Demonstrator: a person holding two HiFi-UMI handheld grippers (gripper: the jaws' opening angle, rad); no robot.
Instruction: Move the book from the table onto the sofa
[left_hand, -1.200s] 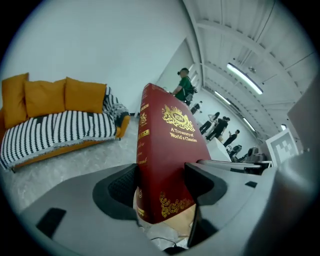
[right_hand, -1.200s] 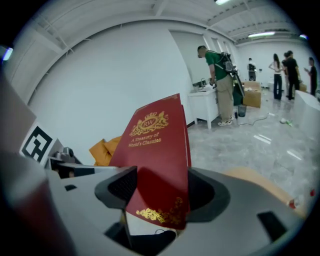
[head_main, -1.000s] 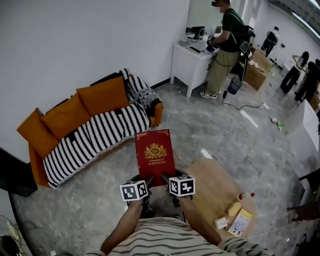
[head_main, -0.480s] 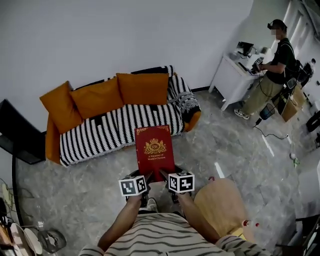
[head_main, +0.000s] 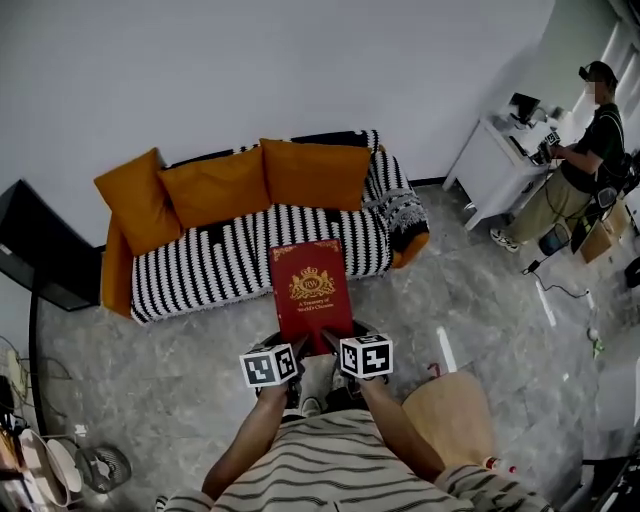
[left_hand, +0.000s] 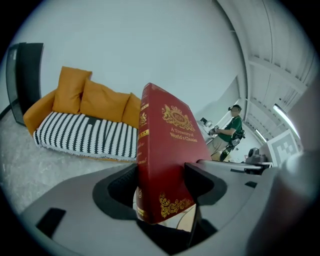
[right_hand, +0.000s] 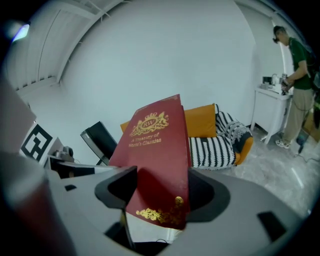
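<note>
The left forearm (head_main: 243, 448) and the right forearm (head_main: 398, 438) extend forward from the torso and converge toward the centre line. The left gripper (head_main: 296, 346) and the right gripper (head_main: 330, 342) sit just beside each other, marker cubes uppermost, both angled forward and downward. Each gripper's jaws stand wide and clamp the near end of the book (head_main: 310, 290), the left at the spine-side corner and the right at the opposite corner.

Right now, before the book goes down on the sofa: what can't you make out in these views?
Back cover of the book: faces away in all three views.
Part of the sofa seat: head view, the book covers it.
Near side of the table: head view, under the person's arm.
Items on the white desk: head view, too small.
</note>
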